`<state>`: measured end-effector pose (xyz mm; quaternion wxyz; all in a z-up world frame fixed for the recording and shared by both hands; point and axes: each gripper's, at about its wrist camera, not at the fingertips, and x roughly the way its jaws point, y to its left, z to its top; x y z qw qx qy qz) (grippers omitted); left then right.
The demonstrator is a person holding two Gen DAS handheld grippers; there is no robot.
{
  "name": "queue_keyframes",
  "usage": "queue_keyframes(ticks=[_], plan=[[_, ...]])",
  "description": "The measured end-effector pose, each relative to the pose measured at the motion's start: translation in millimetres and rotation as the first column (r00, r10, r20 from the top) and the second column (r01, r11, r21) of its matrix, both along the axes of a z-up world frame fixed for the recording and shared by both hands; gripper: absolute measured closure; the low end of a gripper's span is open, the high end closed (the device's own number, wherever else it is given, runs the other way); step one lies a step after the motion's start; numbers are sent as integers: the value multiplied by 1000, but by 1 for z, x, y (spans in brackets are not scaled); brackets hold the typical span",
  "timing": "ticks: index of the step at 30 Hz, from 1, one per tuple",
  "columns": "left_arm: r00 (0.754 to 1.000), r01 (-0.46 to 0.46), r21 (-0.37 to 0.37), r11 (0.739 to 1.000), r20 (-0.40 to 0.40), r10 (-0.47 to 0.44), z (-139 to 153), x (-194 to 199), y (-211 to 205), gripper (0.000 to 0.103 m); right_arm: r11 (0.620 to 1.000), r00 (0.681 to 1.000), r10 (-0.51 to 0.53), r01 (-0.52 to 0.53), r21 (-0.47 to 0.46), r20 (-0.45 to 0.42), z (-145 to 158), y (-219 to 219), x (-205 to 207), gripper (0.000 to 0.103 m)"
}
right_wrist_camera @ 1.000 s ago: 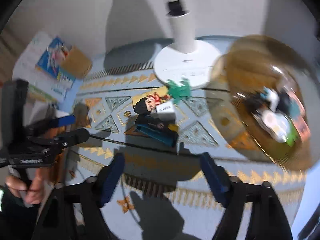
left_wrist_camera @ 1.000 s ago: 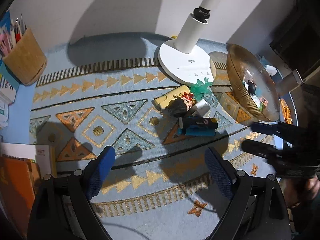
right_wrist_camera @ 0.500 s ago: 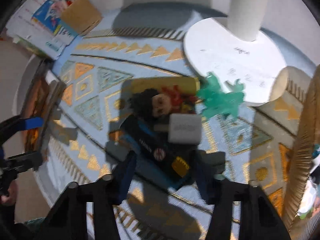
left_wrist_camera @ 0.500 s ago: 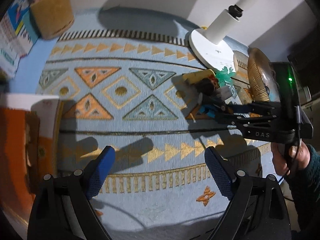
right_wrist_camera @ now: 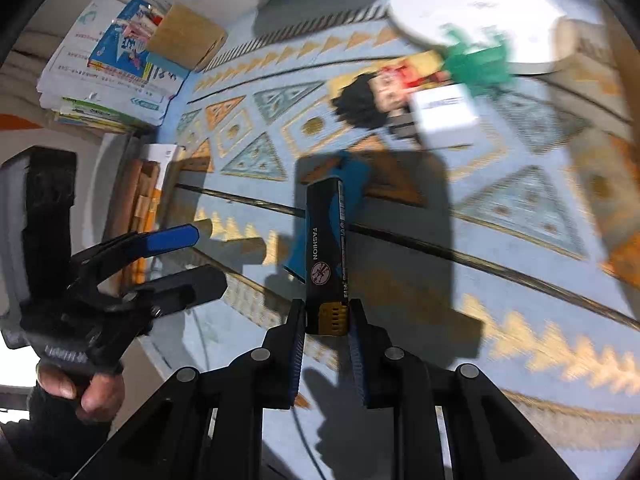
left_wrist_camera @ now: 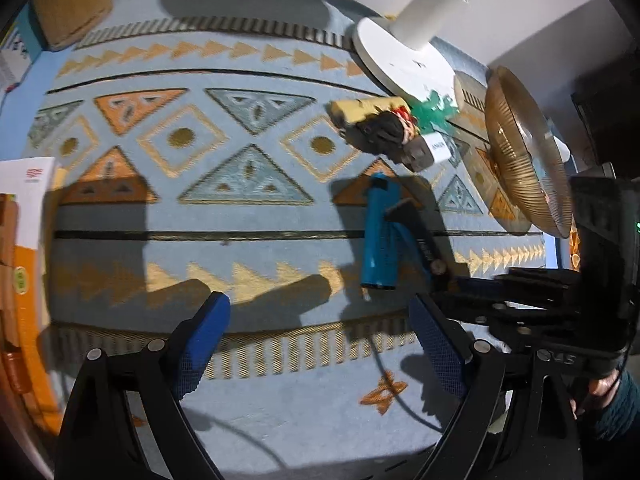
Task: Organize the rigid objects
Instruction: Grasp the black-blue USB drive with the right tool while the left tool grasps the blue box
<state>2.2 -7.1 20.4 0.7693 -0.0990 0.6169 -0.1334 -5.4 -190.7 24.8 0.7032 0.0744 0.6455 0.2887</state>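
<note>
My right gripper (right_wrist_camera: pixel 326 312) is shut on the gold-tipped end of a black box marked FASHION (right_wrist_camera: pixel 326 236). The box's far end reaches out over a blue case (left_wrist_camera: pixel 378 236) that lies on the patterned mat. In the left wrist view the same black box (left_wrist_camera: pixel 420 236) slants beside the blue case, and the right gripper (left_wrist_camera: pixel 452 280) comes in from the right. Above the mat, just in front of the blue case, my left gripper (left_wrist_camera: pixel 320 320) stands open and holds nothing. Farther back lie a dark-haired doll head (right_wrist_camera: pixel 360 100), a white cube (right_wrist_camera: pixel 444 120), a green toy (right_wrist_camera: pixel 476 60) and a yellow piece (left_wrist_camera: pixel 368 108).
An amber glass bowl (left_wrist_camera: pixel 520 152) stands at the right with small items in it. A white lamp base (left_wrist_camera: pixel 400 64) sits behind the pile. A woven holder (left_wrist_camera: pixel 72 0) and stacked booklets (right_wrist_camera: pixel 112 68) are at the far left, an orange box (left_wrist_camera: pixel 24 280) at the near left edge.
The right gripper came down over the pile and shut on the black box. The left gripper sank toward the mat, still open, and the blue case now lies near its fingers.
</note>
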Motion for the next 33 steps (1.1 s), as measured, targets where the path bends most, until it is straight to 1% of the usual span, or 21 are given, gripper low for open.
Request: queue_keyframes(ticks=[4,7,8,9,10,11,12,13,14,15,16,18,19,22,24,25,26,27,28,31,33], plan=[[999,20,0,1000,41,-20,-2,12,-19,13,993,996,-69,73,-88,55,7,-35,-3,83],[996,62,49,997,61,-65,-6,25,-42,14,989,993,-121,122,-82,18,-1,-51,-1,82],[995,78,66,995,63,-82,-8,29,-49,14,989,991,-131,130,-77,-10,-5,-55,0,77],[992,104,103,989,59,-111,-12,31,-59,19,989,991,-129,127,-79,-31,-8,-56,0,74],[989,128,139,982,54,-137,-15,32,-67,24,990,992,-115,112,-81,-44,-9,-54,-2,68],[981,163,203,966,71,-180,-16,31,-78,25,991,994,-102,98,-89,-33,-8,-54,-3,61],[975,188,236,953,71,-210,-17,29,-85,26,991,997,-80,79,-110,-1,-5,-50,-5,58],[969,206,282,937,73,-235,-18,28,-92,26,990,998,-57,60,-129,29,-3,-48,-7,50],[967,212,302,929,75,-245,-19,26,-95,28,988,998,-37,46,-148,60,-1,-43,-8,49],[965,208,323,923,88,-248,-18,25,-96,41,986,996,-18,33,-166,88,1,-38,-8,49],[963,197,342,919,106,-246,-16,24,-95,48,982,993,3,19,-186,121,3,-32,-8,49],[968,179,313,933,115,-224,-12,26,-87,77,974,981,52,-9,-227,185,6,-17,-5,49],[972,165,302,939,114,-207,-10,27,-83,81,967,976,78,-25,-253,203,5,-10,-4,49],[983,113,256,960,114,-146,-6,27,-60,82,946,953,162,-76,-316,256,3,9,-4,49],[988,80,214,974,115,-106,-3,23,-44,82,928,933,215,-104,-359,288,2,21,-6,57],[989,68,207,976,116,-94,-2,20,-38,82,916,925,237,-112,-384,296,-1,25,-8,66],[989,61,204,977,117,-87,-2,18,-33,82,905,920,249,-110,-411,302,-3,29,-10,70],[990,54,194,980,118,-78,-2,15,-27,82,903,917,249,-104,-416,311,-3,31,-11,74],[991,50,181,982,115,-72,-2,13,-23,82,908,921,243,-106,-405,304,-2,31,-14,81],[995,44,144,989,84,-57,-10,5,-16,81,918,940,197,-76,-390,279,-3,22,-21,81],[994,45,177,983,93,-62,-9,1,-19,81,915,951,165,-49,-400,262,-4,8,-27,81]])
